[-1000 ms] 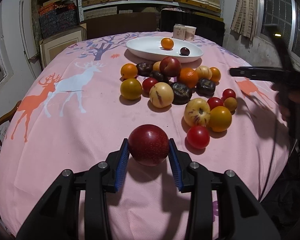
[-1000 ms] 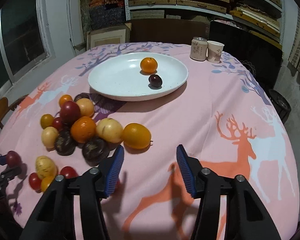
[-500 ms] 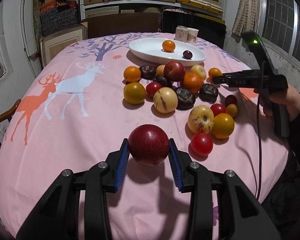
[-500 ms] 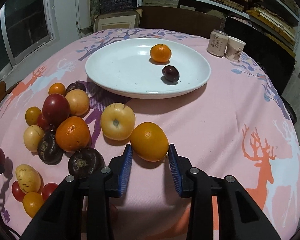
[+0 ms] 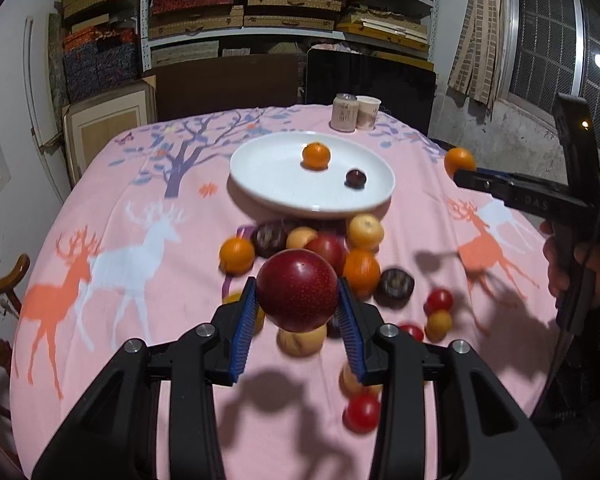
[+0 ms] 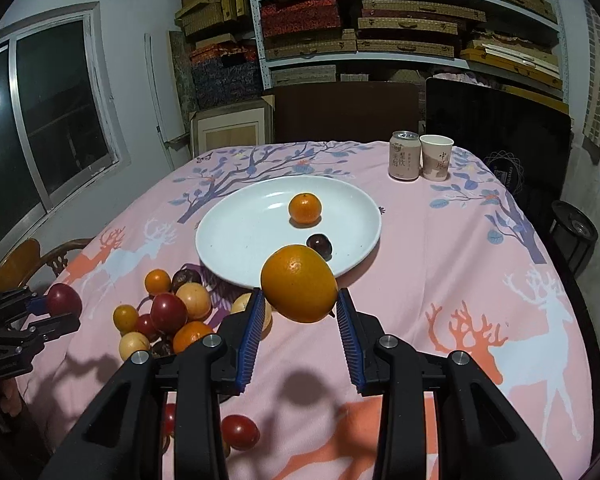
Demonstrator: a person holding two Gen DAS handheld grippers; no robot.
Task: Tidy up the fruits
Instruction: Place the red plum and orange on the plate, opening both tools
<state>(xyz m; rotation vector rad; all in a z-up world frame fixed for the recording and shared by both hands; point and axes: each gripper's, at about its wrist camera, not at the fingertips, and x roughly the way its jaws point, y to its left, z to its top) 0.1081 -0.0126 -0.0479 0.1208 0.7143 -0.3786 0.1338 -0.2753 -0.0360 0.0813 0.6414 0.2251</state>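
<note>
While loose fruit lies heaped on the pink cloth, the left gripper (image 5: 296,312) holds a red plum (image 5: 297,290) aloft and the right gripper (image 6: 298,316) an orange (image 6: 299,283); both likely go next onto the white plate (image 6: 239,236) beyond, released gently

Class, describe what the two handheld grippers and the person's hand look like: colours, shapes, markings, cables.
Both the left gripper and the right gripper are matte black plastic, with angular forked arms, round silver bolts and ribbed blue pads on the fingers. The left wrist view shows pale lettering on the right gripper's side, a small lit lamp on its upright part, and a bare hand with a dark sleeve.
</note>
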